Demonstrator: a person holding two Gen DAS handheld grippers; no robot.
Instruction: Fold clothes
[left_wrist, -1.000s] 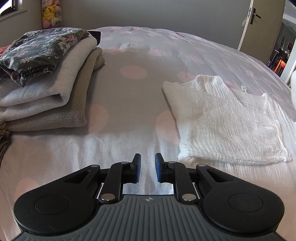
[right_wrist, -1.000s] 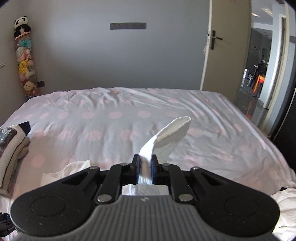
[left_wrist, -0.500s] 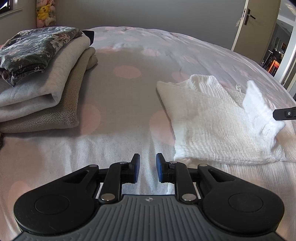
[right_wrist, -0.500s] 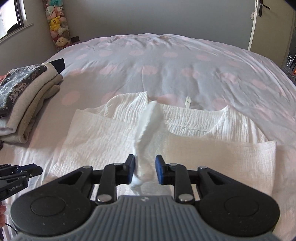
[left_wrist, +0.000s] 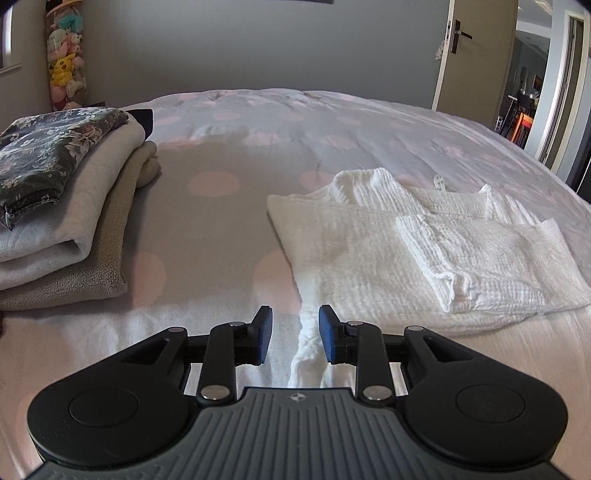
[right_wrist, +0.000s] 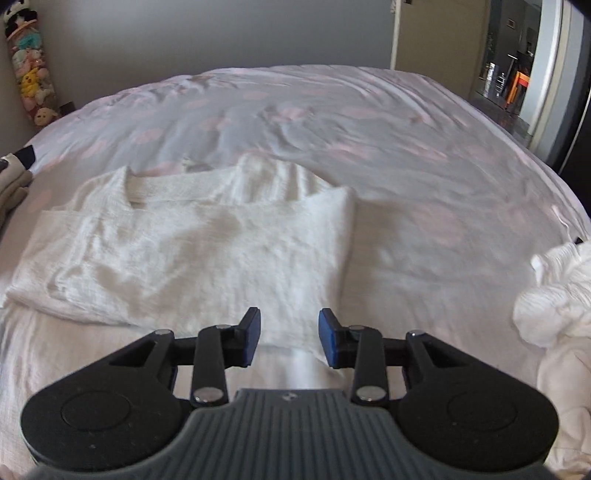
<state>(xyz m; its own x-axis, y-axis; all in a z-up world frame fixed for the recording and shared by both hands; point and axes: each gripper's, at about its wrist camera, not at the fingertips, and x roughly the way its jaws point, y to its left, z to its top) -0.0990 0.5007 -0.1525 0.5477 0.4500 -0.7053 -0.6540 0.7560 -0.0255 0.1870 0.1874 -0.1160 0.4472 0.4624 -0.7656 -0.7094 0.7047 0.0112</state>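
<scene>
A white crinkled top (left_wrist: 417, 254) lies flat on the bed, its sleeves folded across the body; it also shows in the right wrist view (right_wrist: 192, 251). My left gripper (left_wrist: 295, 338) is open and empty, low over the garment's near left edge, where a ridge of white cloth runs between the fingers. My right gripper (right_wrist: 290, 338) is open and empty, just above the top's near right part.
A stack of folded clothes (left_wrist: 62, 206) with a dark floral piece on top sits at the left of the bed. A heap of white cloth (right_wrist: 554, 295) lies at the right. The dotted duvet (left_wrist: 295, 140) stretches behind. An open door (left_wrist: 476, 55) is at the far right.
My right gripper carried the sleeve across the top, opened and let it go, then drew back. The sleeve now lies flat on the body. My left gripper opened slightly wider.
</scene>
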